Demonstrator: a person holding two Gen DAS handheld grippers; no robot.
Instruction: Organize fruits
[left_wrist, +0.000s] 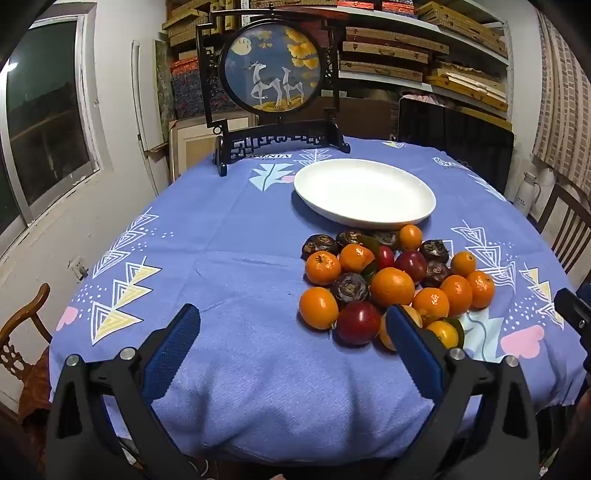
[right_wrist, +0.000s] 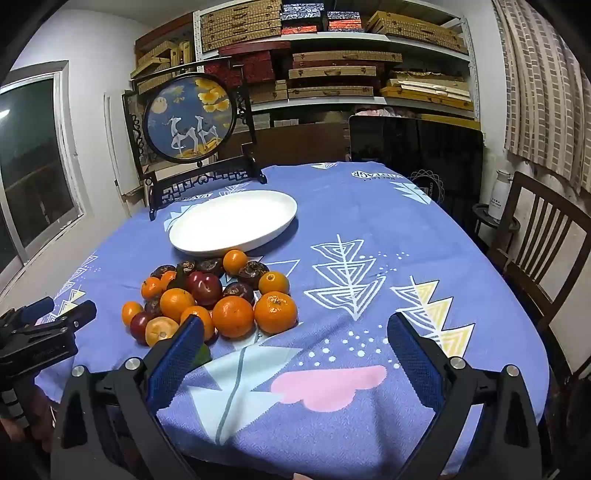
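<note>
Two tongs were held over the near edge of the surface (left_wrist: 229, 258), which carried a blue cloth (right_wrist: 369, 280) with a triangle pattern. The left tongs (left_wrist: 291, 332) were spread wide, with nothing between the blue pads; under them lay only bare cloth. The right tongs (right_wrist: 295, 339) were spread wide too and also pinched nothing.

The fruits (left_wrist: 395, 284) lay in one heap on the cloth, loose, not on the plate (left_wrist: 364, 192). In the left view the heap sat at about 1 o'clock from the left tongs, and the right pad of these tongs covered part of the nearest fruit. In the right view the heap (right_wrist: 210, 295) was at about 10 o'clock, just behind the left pad. I could see oranges (left_wrist: 392, 286), dark red plums (left_wrist: 358, 322) and some dark brown wrinkled fruits (left_wrist: 349, 288); what kind the last were, I could not tell.

The white oval plate stood just behind the heap, at 12 o'clock from it, and one small orange (left_wrist: 410, 237) was just beside its near rim. Behind the plate, at the far edge of the surface, stood a round deer screen (left_wrist: 271, 70) in a black frame.

The left tongs showed also at the left border of the right view (right_wrist: 55, 314).
</note>
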